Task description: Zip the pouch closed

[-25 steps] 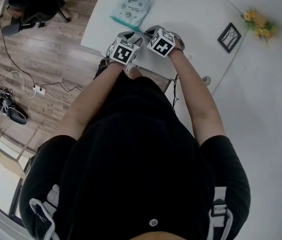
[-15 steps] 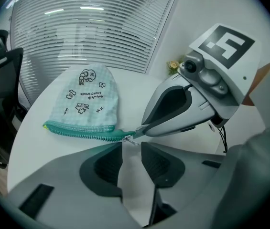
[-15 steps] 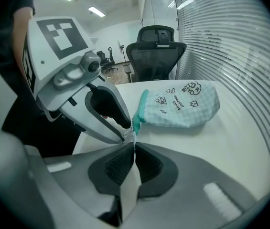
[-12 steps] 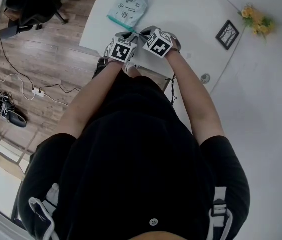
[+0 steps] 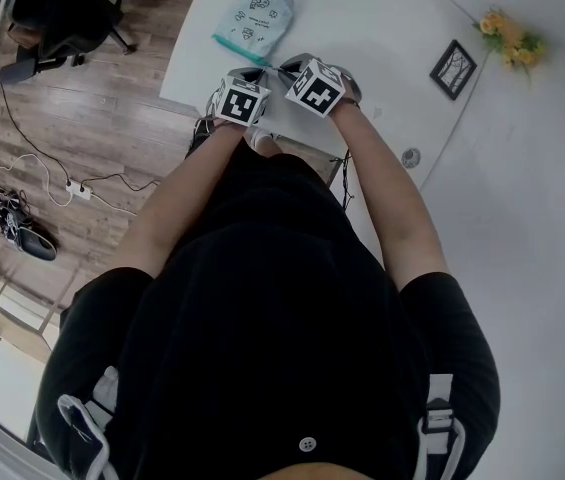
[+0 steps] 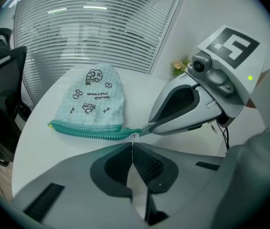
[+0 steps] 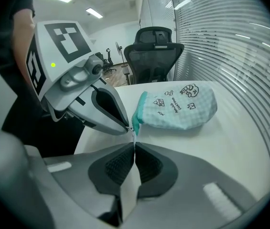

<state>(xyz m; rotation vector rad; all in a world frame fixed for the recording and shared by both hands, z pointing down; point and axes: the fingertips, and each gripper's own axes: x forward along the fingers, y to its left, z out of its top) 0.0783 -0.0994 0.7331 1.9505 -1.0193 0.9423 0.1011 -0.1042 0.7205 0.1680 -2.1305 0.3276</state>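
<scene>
A pale teal checked pouch (image 5: 254,13) (image 6: 94,99) (image 7: 180,108) with cartoon prints lies flat on the white table (image 5: 382,18). Its darker teal zipper (image 6: 89,131) runs along the edge nearest me. Both grippers meet at one end of that zipper. My left gripper (image 6: 133,138) (image 5: 252,71) is shut, with the small silver zipper pull pinched at its tips. Right beside it, my right gripper (image 7: 134,138) (image 6: 147,127) (image 5: 284,66) is shut on the teal tab at the zipper's end. In the head view the marker cubes hide both sets of jaws.
A small black picture frame (image 5: 458,70) and yellow flowers (image 5: 510,38) sit at the table's right side. A black office chair (image 7: 155,51) (image 5: 62,13) stands past the far left. The table's front edge (image 5: 187,93) is close under my hands. Window blinds (image 6: 101,27) lie behind.
Both grippers have stayed together at the pouch's near corner. The pouch has not visibly moved on the table.
</scene>
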